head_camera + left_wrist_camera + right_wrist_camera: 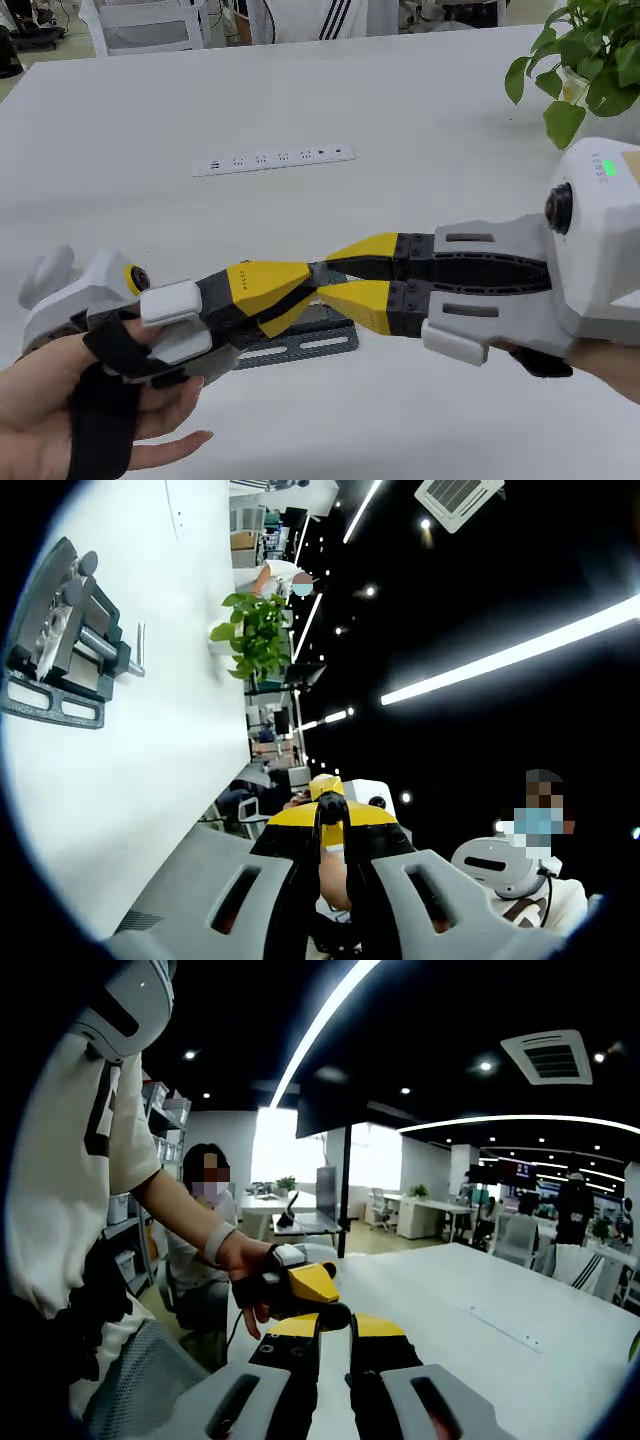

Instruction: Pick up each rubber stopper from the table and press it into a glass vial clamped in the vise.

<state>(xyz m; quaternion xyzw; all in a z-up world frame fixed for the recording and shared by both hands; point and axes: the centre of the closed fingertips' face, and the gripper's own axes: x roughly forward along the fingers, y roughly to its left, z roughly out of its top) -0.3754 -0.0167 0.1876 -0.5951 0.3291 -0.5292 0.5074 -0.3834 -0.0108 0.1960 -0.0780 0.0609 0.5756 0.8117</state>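
I'm looking across a white table (150,120), where a power strip (273,158) is lying flat and a leafy potted plant (585,60) is standing at the far right corner. Long ceiling light strips (320,1030) are glowing over an open office (dark ceiling, one square air vent (556,1057)), and a bright window (275,1150) is shining beyond distant desks (440,1215).

Grey vise (60,630) — dark slotted base
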